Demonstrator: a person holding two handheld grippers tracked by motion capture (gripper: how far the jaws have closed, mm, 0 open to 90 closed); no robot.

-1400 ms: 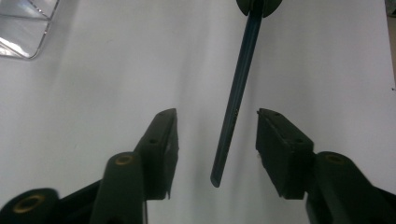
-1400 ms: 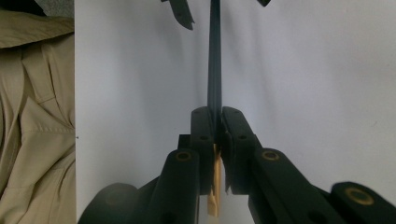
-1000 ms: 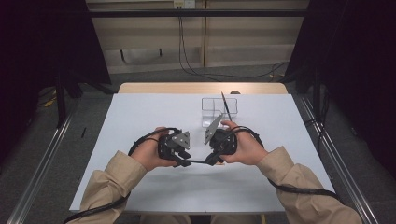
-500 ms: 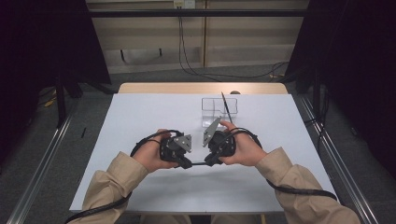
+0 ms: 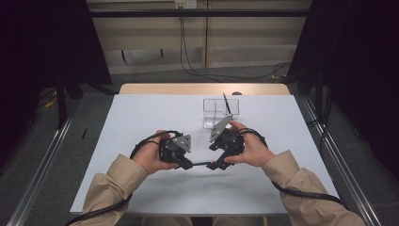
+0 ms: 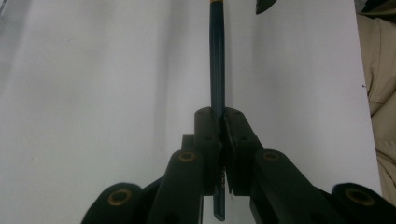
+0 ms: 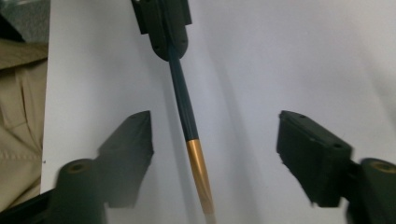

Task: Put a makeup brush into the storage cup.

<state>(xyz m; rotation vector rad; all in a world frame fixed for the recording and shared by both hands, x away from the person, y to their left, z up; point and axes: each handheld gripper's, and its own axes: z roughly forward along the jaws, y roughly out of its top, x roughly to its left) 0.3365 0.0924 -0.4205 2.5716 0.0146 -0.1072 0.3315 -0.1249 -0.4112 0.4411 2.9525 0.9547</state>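
Note:
A dark teal pen with a gold end hangs level just above the white table, between my two grippers. My left gripper is shut on one end of the pen, and the pen juts straight out from its jaws. In the high view this left gripper points right at my right gripper. My right gripper has just been opening. Its jaws stand wide on either side of the pen's gold end and do not touch it. The left gripper shows beyond, clamped on the pen.
A clear plastic box stands at the back middle of the table, with a thin dark pen leaning in it. Metal rails run along both sides of the table. Cables trail from both grippers over the near edge.
The right gripper's jaws have spread apart and let go of the pen. The left gripper keeps its hold. Both hands have stayed almost in place.

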